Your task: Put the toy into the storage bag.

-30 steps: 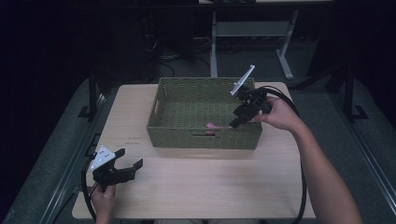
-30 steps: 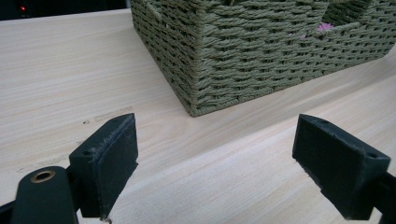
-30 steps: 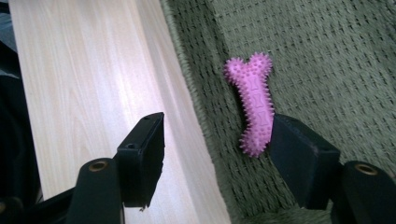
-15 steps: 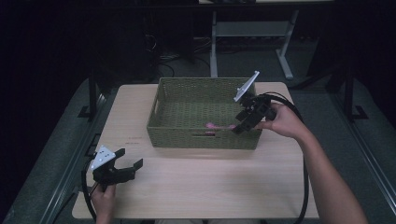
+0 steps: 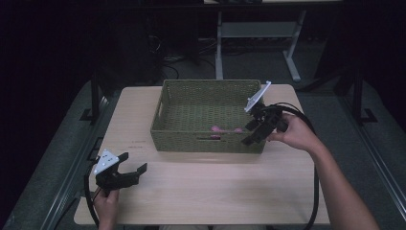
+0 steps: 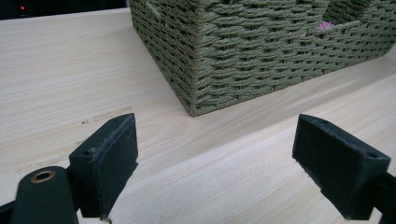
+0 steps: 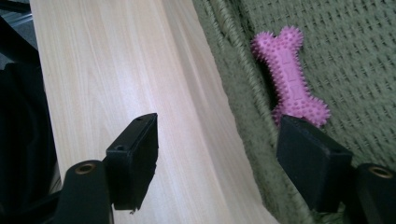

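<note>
One pink bone toy (image 7: 290, 74) is seen lying on the floor of the green woven basket (image 5: 206, 143), close to the near wall. It has been let go: the right gripper (image 5: 253, 132) has just been opened, its jaws are spread wide with nothing between them, and it has been drawn from inside the basket out to the right corner. The drop looks done. The left gripper (image 5: 125, 173) is rested on the wooden table (image 5: 215, 191), jaws spread and empty.
</note>
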`<state>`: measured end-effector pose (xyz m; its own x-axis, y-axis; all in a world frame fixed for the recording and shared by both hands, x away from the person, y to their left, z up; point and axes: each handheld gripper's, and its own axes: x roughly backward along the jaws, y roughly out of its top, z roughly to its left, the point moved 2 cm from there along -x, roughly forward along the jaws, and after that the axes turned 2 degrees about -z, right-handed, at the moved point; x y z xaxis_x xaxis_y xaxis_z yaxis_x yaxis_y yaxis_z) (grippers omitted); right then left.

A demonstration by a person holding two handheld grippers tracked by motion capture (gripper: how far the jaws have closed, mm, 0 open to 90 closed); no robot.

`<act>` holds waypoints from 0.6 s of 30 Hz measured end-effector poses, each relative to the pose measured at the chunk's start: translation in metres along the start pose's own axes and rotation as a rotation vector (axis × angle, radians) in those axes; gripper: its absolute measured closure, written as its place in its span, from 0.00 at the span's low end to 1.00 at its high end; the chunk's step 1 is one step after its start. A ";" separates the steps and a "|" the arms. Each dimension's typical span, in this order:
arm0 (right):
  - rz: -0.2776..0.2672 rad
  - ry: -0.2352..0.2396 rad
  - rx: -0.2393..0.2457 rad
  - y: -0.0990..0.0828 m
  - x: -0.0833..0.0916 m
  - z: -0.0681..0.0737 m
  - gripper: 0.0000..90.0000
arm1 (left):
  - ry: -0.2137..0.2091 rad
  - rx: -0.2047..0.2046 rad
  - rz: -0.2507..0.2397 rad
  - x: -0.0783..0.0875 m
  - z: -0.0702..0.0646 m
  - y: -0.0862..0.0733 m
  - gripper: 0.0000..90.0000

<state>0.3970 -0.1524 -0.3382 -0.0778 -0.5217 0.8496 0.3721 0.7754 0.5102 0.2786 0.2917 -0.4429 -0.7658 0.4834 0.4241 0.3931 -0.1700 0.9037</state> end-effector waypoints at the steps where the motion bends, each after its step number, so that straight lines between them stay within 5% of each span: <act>1: 0.002 0.002 -0.001 -0.001 0.000 0.001 0.32 | -0.001 0.001 0.000 0.000 0.000 0.000 0.15; 18: 0.003 0.017 -0.027 -0.033 -0.017 0.011 0.31 | 0.002 -0.010 0.007 -0.001 -0.001 0.000 0.15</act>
<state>0.3760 -0.1650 -0.3683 -0.0604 -0.5253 0.8488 0.3969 0.7676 0.5033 0.2787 0.2906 -0.4431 -0.7641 0.4808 0.4301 0.3930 -0.1818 0.9014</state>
